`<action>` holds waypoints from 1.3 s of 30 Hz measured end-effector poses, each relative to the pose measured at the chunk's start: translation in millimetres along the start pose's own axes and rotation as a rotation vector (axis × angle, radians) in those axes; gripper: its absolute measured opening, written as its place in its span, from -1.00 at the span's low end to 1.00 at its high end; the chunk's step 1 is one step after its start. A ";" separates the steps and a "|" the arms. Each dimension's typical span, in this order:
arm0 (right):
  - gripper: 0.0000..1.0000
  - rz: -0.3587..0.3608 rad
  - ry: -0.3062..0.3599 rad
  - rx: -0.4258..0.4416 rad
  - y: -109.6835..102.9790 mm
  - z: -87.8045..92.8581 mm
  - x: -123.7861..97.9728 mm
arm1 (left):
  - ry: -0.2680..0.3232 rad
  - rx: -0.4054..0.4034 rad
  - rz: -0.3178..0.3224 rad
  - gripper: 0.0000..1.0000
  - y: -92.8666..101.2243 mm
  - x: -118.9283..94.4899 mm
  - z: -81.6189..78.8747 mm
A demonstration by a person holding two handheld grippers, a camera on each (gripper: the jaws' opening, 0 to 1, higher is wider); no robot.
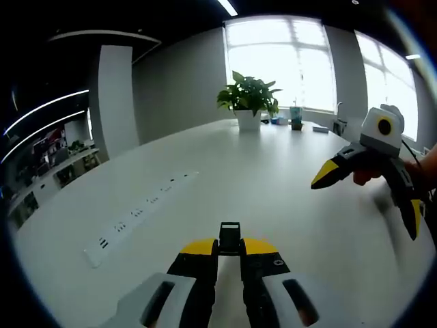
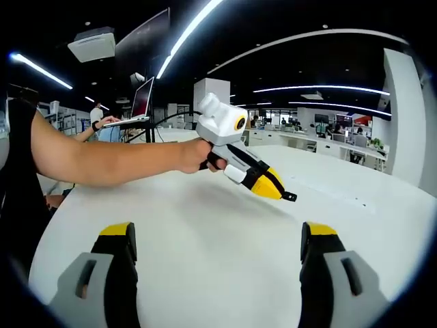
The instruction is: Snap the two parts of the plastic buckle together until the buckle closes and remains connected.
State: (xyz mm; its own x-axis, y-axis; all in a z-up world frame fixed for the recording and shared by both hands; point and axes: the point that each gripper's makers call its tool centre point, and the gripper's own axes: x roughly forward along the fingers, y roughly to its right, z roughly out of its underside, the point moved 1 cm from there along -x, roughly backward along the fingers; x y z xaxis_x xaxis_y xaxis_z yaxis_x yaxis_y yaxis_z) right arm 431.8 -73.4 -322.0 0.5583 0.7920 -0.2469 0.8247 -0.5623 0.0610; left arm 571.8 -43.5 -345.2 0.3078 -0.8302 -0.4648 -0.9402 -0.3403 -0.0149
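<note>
One buckle piece [image 1: 229,238] is all I can count so far, a small black part pinched between the yellow tips of the left gripper [image 1: 229,247], whose jaws are closed tight on it. From the right gripper view you can see that same gripper held up over the white table [image 2: 205,253] in the person's hand [image 2: 203,156], with a bit of black poking out past the tip. The second half of the buckle I can't spot on the table or in either tool.

Right gripper [image 2: 217,240] has its jaws spread wide with nothing between them. In the left gripper view it hangs off to the right, above the table and well apart from the held piece.

So my read: we're early, at the pick-up stage. One half is in hand, the other has to be found and grabbed by the free gripper, then the two need lining up nose to nose and pushing until they click. Alignment looks like the fiddly part, since the piece is tiny.

Counts: two grippers, one buckle part visible, one table. Far end has one potted plant [image 1: 248,100] near the windows, plus a row of power sockets [image 1: 140,211] set into the tabletop on the left.
</note>
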 end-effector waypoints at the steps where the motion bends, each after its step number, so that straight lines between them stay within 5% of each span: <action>1: 1.00 0.000 -0.001 0.000 0.2 0.2 0.0 | -0.004 0.001 -0.002 -0.79 -1.3 0.8 0.7; 39: 1.00 0.005 -0.003 -0.002 2.2 0.7 -1.5 | -0.034 -0.002 -0.015 -0.79 -26.1 21.3 -2.4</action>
State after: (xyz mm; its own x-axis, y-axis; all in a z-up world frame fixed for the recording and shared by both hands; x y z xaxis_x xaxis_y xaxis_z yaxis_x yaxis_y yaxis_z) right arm 432.7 -75.9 -322.2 0.5621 0.7885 -0.2497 0.8221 -0.5656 0.0644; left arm 603.3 -53.4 -352.6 0.3168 -0.8097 -0.4941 -0.9352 -0.3535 -0.0203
